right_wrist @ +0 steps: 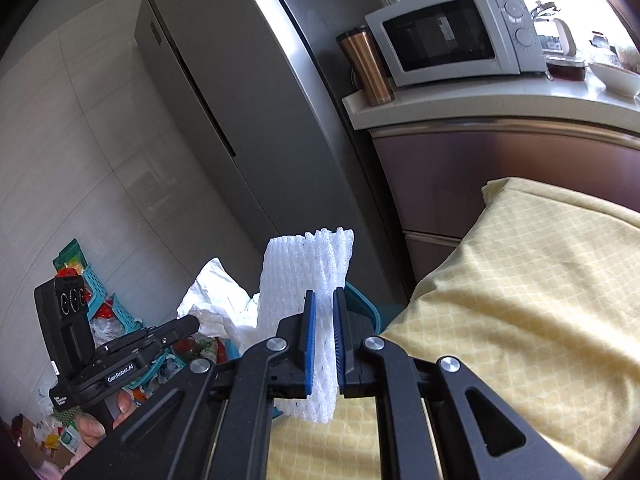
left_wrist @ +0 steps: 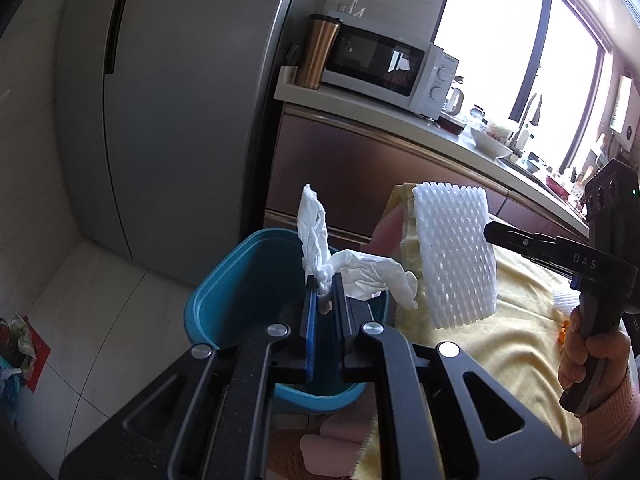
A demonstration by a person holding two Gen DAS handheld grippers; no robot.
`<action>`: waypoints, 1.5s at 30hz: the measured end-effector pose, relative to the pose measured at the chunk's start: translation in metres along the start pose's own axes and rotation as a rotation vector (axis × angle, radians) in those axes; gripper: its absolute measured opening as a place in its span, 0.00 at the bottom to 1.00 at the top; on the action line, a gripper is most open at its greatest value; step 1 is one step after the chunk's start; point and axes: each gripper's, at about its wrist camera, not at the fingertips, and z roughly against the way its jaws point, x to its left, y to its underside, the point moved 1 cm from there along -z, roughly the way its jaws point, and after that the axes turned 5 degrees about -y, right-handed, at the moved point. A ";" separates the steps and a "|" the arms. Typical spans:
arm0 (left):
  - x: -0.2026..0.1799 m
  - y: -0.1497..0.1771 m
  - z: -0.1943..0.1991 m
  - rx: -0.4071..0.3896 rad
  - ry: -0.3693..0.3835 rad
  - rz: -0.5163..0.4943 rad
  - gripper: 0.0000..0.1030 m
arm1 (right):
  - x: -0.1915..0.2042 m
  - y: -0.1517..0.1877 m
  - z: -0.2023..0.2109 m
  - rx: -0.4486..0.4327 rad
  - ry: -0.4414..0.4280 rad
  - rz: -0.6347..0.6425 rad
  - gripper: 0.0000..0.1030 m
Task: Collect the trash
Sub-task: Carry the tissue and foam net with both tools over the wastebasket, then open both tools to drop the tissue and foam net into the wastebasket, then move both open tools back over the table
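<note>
White crumpled tissue (left_wrist: 352,268) is pinched in your left gripper (left_wrist: 325,300) above the teal bin (left_wrist: 240,292); your right gripper (right_wrist: 325,332) clamps foam netting (right_wrist: 308,276) over yellow cloth (right_wrist: 520,300), fridge (right_wrist: 240,100) behind

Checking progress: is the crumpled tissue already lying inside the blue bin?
No, the tissue is pinched in the left hand-held gripper above the bin.

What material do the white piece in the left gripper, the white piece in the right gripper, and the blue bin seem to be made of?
Crumpled tissue in the left gripper: probably thin paper, matte, with soft creases.
Foam net in the right gripper: likely expanded plastic foam, with an open diamond mesh.
Teal bin: apparently moulded plastic, smooth with a slight sheen.
</note>
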 end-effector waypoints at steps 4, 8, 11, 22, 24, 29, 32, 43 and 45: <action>0.004 0.001 -0.012 0.017 -0.019 0.006 0.07 | 0.000 -0.002 -0.019 0.026 0.004 -0.010 0.07; 0.007 0.002 -0.026 0.043 -0.041 0.007 0.07 | -0.002 -0.003 -0.041 0.059 0.018 -0.025 0.07; 0.009 0.003 -0.038 0.064 -0.053 0.008 0.07 | -0.004 -0.003 -0.056 0.084 0.030 -0.035 0.07; 0.017 0.017 -0.072 0.126 -0.108 0.018 0.07 | -0.005 0.003 -0.100 0.166 0.060 -0.069 0.07; 0.017 0.020 -0.079 0.139 -0.117 0.018 0.07 | -0.007 0.004 -0.106 0.181 0.065 -0.081 0.08; 0.016 0.020 -0.104 0.182 -0.137 0.024 0.09 | -0.007 0.002 -0.121 0.220 0.062 -0.096 0.12; 0.018 0.023 -0.117 0.201 -0.125 0.046 0.12 | -0.005 0.003 -0.127 0.244 0.061 -0.097 0.13; 0.013 0.036 -0.127 0.204 -0.093 0.058 0.22 | -0.010 0.010 -0.106 0.213 0.025 -0.103 0.18; 0.008 0.035 -0.117 0.182 -0.081 0.045 0.25 | -0.010 0.011 -0.094 0.201 0.014 -0.098 0.20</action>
